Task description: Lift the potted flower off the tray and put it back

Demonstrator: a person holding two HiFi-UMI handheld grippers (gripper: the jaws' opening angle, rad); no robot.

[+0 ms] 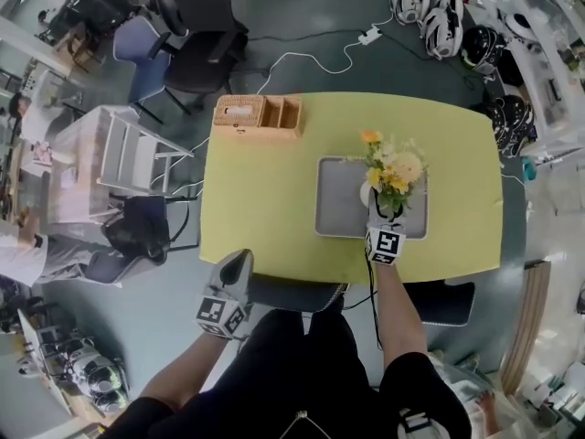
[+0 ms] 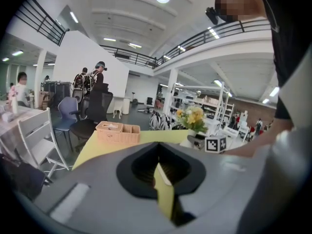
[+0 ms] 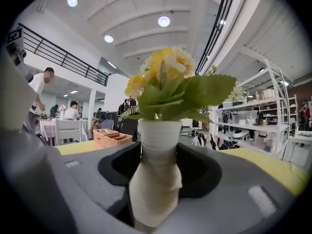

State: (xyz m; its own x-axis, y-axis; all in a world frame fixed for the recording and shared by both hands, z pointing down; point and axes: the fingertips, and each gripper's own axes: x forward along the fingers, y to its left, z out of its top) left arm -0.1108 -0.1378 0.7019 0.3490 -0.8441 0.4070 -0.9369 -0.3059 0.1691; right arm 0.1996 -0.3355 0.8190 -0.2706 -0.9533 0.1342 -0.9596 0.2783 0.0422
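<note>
Right gripper view: potted flower (image 3: pixel 157 140) between hand-held gripper's (image 3: pixel 157 182) opening jaws.

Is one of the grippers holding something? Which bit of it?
The right gripper holds the potted flower low on its white pot, below the narrow neck, though its jaws are opening. The left gripper holds nothing.

A big open workroom like a lab, very high ceiling with round lights (image 3: pixel 164 21), upstairs walkway with black railings (image 2: pixel 131 58), office chairs (image 1: pixel 196 58), tall shelves (image 3: pixel 253 115), people (image 3: pixel 73 112) at tables, white cord (image 1: pixel 311 58) on the floor.
</note>
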